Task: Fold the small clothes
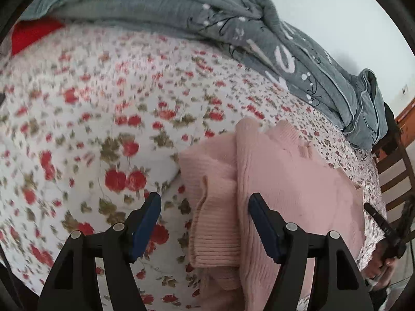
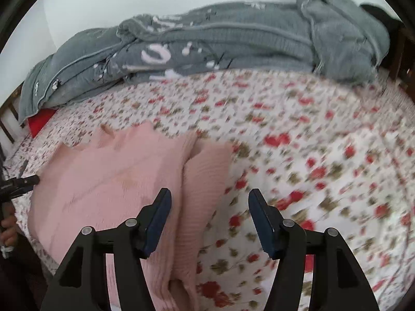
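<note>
Pink sweater (image 1: 290, 181) lying folded on flowery bedsheet (image 1: 90, 119). Grey quilt (image 1: 181, 7) bunching by pale wall (image 1: 324, 5). Left gripper (image 1: 205, 202) and right gripper (image 2: 209, 197) hanging wide apart, holding nothing.

A bed covered by a white sheet (image 1: 103, 103) printed with red flowers, a rumpled grey quilt (image 2: 233, 44) heaped along its far side against a pale wall (image 2: 129, 0), dark wooden slatted frame (image 1: 396, 176) at the edge.

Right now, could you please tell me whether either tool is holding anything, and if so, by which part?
Nothing is held. The left tool and the right tool are both open above the pink sweater, whose sleeve lies below their fingers, ungripped.
</note>
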Motion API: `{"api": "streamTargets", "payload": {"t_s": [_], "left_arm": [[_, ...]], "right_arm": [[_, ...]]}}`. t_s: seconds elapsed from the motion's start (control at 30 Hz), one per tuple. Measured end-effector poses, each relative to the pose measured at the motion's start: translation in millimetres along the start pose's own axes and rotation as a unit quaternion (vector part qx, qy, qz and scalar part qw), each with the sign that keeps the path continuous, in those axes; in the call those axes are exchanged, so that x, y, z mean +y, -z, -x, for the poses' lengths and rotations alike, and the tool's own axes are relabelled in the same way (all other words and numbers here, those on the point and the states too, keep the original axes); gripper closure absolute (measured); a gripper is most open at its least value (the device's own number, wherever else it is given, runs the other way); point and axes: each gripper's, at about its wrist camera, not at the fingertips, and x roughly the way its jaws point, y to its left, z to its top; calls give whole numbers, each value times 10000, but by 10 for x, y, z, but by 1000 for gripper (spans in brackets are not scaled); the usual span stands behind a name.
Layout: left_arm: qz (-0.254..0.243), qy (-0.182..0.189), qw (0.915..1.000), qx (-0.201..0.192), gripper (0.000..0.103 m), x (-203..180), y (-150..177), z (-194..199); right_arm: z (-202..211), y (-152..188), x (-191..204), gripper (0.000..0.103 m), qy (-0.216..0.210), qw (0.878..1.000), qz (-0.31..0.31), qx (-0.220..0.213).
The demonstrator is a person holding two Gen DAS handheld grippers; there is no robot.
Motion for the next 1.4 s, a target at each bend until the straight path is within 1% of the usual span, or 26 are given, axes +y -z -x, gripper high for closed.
{"api": "streamTargets", "payload": {"t_s": [0.07,0.13,0.17,0.23,0.3,0.33,0.37,0.4,0.43,0.5,0.53,0.57,0.67,0.73,0.8,0.87,0.9,1.03,1.13,1.2,1.27,1.33,1.4], "left_arm": [[-130,-97,9997,-205,34,-95,-50,87],[-261,-19,9990,-365,35,-187,-101,153],[-347,88,9982,-479,36,-255,-139,192],[-441,256,9967,-639,36,-356,-175,230],[-519,528,9951,-657,37,-487,-185,159],[-555,591,9949,-604,45,-516,-173,113],[-627,607,9950,-477,60,-571,-152,14],[-689,527,9957,-322,67,-611,-127,-108],[-737,412,9963,-164,77,-626,-100,-232],[-792,222,9966,25,85,-616,-44,-406],[-784,107,9968,130,91,-579,-22,-493],[-748,134,9970,126,91,-556,-7,-499],[-496,405,9978,169,91,-454,-80,-404],[-446,442,9980,87,91,-443,-172,-300],[-505,374,9980,-13,83,-481,-249,-249],[-563,333,9978,-73,54,-544,-356,-242],[-591,348,9976,-111,53,-589,-415,-251],[-804,482,9956,10,53,-829,-637,-406],[-658,592,9958,247,53,-973,-807,-655],[-659,704,9946,374,53,-1053,-878,-804],[-833,653,9926,591,54,-1120,-903,-984],[-995,497,9909,763,54,-1136,-879,-1151],[-990,449,9906,829,55,-1089,-845,-1263]], "right_arm": [[99,-78,31,43,72,9997,75,-200],[172,-129,66,43,84,9991,119,-410],[195,-155,98,44,16,9987,157,-486],[178,-180,183,56,-150,9982,251,-524],[95,-149,278,76,-319,9977,341,-482],[32,-117,329,79,-393,9975,409,-412],[-71,-76,388,83,-453,9974,482,-292],[-194,-31,434,84,-436,9975,537,-132],[-286,7,460,83,-359,9977,569,-34],[-438,71,480,84,-179,9975,679,63],[-459,81,463,84,-172,9974,703,56],[-468,65,448,86,-213,9972,715,71],[-445,-37,416,86,-217,9966,752,275],[-368,-160,383,86,-305,9967,703,278],[-311,-241,406,78,-370,9970,660,162],[-308,-377,434,73,-517,9968,613,72],[-336,-455,458,73,-597,9965,581,51],[-521,-700,620,73,-842,9946,593,98],[-786,-874,772,72,-1141,9913,581,304],[-976,-965,871,72,-1116,9905,641,477],[-1129,-1003,925,72,-1121,9892,715,616],[-1285,-1010,941,72,-1137,9873,738,831],[-1451,-982,938,67,-1181,9838,779,1096]]}}
